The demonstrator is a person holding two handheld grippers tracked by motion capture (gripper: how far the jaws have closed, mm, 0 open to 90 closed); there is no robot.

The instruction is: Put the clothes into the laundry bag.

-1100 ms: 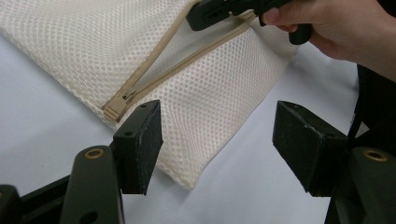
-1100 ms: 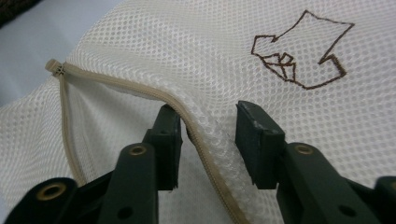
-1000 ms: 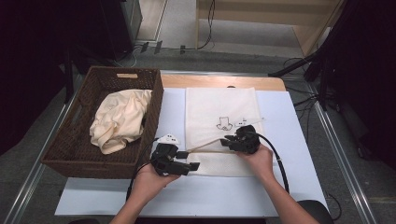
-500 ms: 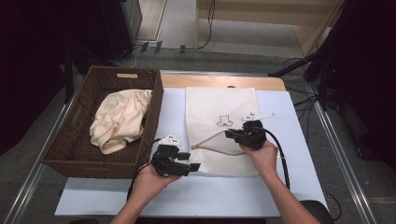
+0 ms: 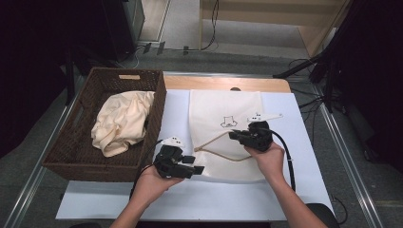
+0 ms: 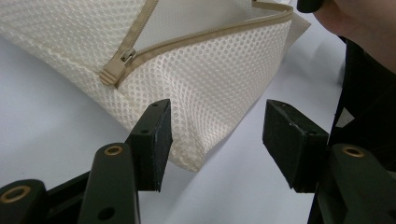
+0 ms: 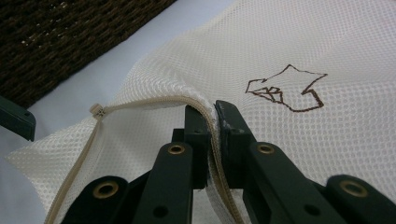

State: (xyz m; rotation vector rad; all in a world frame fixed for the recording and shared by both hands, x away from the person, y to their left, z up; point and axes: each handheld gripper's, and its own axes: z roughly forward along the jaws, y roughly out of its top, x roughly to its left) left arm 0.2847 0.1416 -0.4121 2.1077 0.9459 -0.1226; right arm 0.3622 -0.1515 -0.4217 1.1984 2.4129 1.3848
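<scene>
Nearest you, your left gripper (image 5: 198, 167) sits low at the front of the table (image 5: 228, 204), pointing right at the near left corner of the mesh bag (image 5: 227, 107). In the left gripper view its jaws stand apart with that corner between them; one pad (image 6: 157, 140) looks to be just against the mesh, the other clear of it, though the contact is hard to judge from this angle. The jaws have just been closing a little around that corner, without pressing on it.

A little farther in, your right gripper (image 5: 233, 135) is clamped on the bag's upper zipper edge (image 7: 159, 101), lifted off the lower layer so the mouth gapes. The right gripper view shows the two pads tight together with the tan zipper tape pinched between them. The slider (image 6: 114, 68) sits at the bag's left end, where the two halves of the zipper meet.

The bag lies flat on the table beyond your hands, a small brown drawing (image 5: 229, 122) on its top face.

To the left, just beside the bag, stands the basket (image 5: 71, 152) with a crumpled cream cloth (image 5: 121, 121) inside.
</scene>
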